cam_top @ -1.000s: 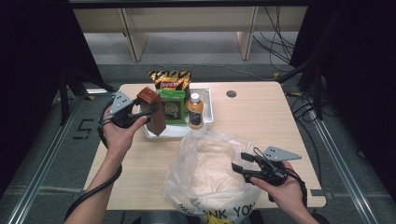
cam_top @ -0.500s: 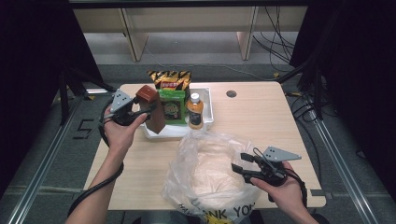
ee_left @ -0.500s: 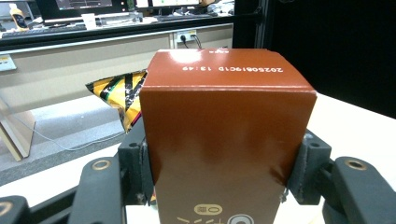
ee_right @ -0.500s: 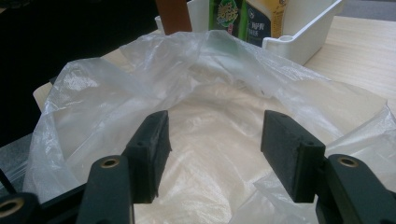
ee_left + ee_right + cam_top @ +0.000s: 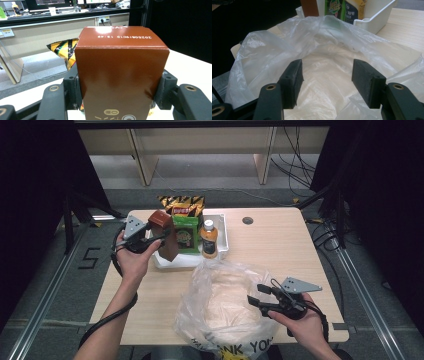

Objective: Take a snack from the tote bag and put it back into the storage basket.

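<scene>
A brown carton (image 5: 166, 234) (image 5: 120, 75) is held upright above the left end of the white tray (image 5: 223, 227). My left gripper (image 5: 159, 237) (image 5: 120, 95) is shut on it, one pad pressed on each side. A clear plastic bag (image 5: 220, 300) (image 5: 324, 50) lies open on the near middle of the table. At the bag's right edge my right gripper (image 5: 256, 296) (image 5: 327, 82) stands open, pointing into the bag's mouth, with nothing pinched between its pads.
Inside the tray stand a green packet (image 5: 185, 234) and an orange bottle with a white cap (image 5: 209, 239). A yellow-and-black snack bag (image 5: 182, 203) (image 5: 63, 50) leans at the tray's far side. The wooden tabletop (image 5: 275, 245) has a round hole (image 5: 247, 220) at the back.
</scene>
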A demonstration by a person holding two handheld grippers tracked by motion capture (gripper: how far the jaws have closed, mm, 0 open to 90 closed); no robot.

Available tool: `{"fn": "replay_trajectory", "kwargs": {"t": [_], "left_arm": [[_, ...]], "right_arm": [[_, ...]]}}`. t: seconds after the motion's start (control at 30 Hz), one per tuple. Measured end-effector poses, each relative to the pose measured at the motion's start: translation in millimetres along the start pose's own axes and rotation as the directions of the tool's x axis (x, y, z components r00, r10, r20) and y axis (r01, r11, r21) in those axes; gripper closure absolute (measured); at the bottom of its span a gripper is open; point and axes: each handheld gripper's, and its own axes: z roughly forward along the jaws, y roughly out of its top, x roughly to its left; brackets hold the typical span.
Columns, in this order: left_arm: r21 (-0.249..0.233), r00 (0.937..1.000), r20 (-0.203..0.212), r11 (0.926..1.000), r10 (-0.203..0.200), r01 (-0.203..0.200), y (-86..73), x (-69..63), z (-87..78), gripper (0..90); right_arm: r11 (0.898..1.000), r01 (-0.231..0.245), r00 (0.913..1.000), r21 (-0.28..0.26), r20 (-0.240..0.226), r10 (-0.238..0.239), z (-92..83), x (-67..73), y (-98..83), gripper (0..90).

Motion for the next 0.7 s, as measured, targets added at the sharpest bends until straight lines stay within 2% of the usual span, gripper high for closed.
{"fn": "replay_trajectory", "kwargs": {"t": [0.03,0.1,0.17,0.23,0.3,0.37,0.4,0.47,0.6,0.7], "left_arm": [[-0.001,1.0,-0.001,1.0,-0.007,0.007,-0.4,-0.5,0.6,38.1],[0.0,1.0,-0.005,1.0,0.006,-0.006,-1.0,0.2,1.6,38.1],[0.006,0.9998,-0.016,1.0,-0.006,0.007,-2.2,-1.1,2.4,38.1],[0.009,0.9997,-0.022,0.9999,0.009,-0.008,-3.1,0.6,3.3,38.1],[0.011,0.9995,-0.027,0.9998,-0.014,0.015,-4.8,-0.4,4.7,38.1],[0.014,0.9994,-0.033,0.9999,-0.005,0.005,-5.6,0.4,5.9,38.1],[0.016,0.9993,-0.038,0.9999,-0.001,0.001,-5.9,0.6,6.4,38.1],[0.017,0.9989,-0.043,0.9997,-0.019,0.019,-6.9,-0.5,7.2,38.1],[0.019,0.999,-0.045,0.9998,-0.007,0.008,-8.1,1.5,8.9,38.0],[0.02,0.9986,-0.05,0.9997,-0.015,0.016,-9.6,2.4,9.5,38.1]], "right_arm": [[1.0,-0.001,1.0,-0.001,0.0,0.001,-0.1,0.0,0.1,42.6],[1.0,0.0,1.0,-0.001,0.0,0.0,-0.1,-0.2,0.2,42.6],[1.0,0.009,0.9999,0.012,0.01,-0.009,-1.4,-0.5,0.3,42.6],[1.0,-0.004,1.0,0.003,-0.002,0.004,0.4,0.4,-0.3,42.6],[1.0,0.005,1.0,0.014,-0.004,-0.005,-0.1,0.2,0.3,42.6],[1.0,0.013,0.9999,0.003,-0.004,-0.013,-0.1,-0.3,0.2,42.6],[1.0,-0.003,1.0,0.0,-0.007,0.003,0.6,0.7,0.0,42.6],[1.0,0.009,1.0,0.002,-0.004,-0.009,0.2,-0.1,-0.2,42.6],[1.0,0.004,1.0,0.005,-0.005,-0.004,0.2,0.4,-0.2,42.5],[1.0,0.005,1.0,0.013,-0.006,-0.005,-0.5,0.3,0.2,42.6]]}}
